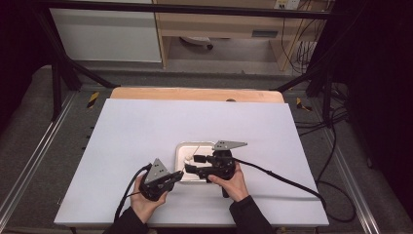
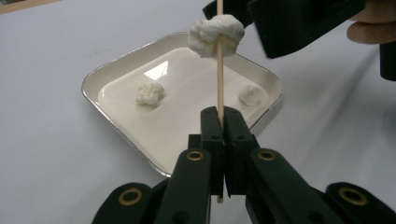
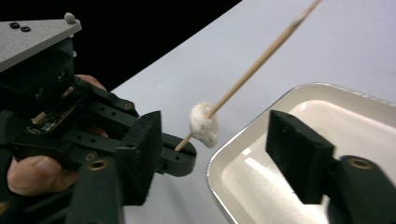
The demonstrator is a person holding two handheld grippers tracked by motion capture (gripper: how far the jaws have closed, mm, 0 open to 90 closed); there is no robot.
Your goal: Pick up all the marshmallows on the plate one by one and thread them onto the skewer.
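While your left tool (image 2: 219, 122) stays out of the work, pressed together on the lower end of the thin wooden skewer (image 2: 220, 77), the right tool (image 3: 217, 154) stands spread with nothing between its pads, so the skewer hangs on the left hand alone. The relation that counts: the skewer's long axis runs up and away from the left jaws, slanting over the near rim of the tray (image 2: 114, 133), and the white lump (image 2: 215, 35) threaded on it sits partway along the shaft, well clear of the left grip. In the right gripper view that same lump (image 3: 204, 124) lies ahead of the open right jaws, about level with the gap and just outside the tray's corner, so the right hand is the nearer one to work it. My read is that any push along the shaft has to follow that slant, or the stick bends or twists in the left grip. The lump looks soft, crumpled and fluffy, pierced through its middle. Two loose pieces (image 2: 150, 93) of the same white stuff lie well apart on the glossy tray floor, one left, one right. The tray sits on the white tabletop (image 1: 131, 141), just beyond both hands.
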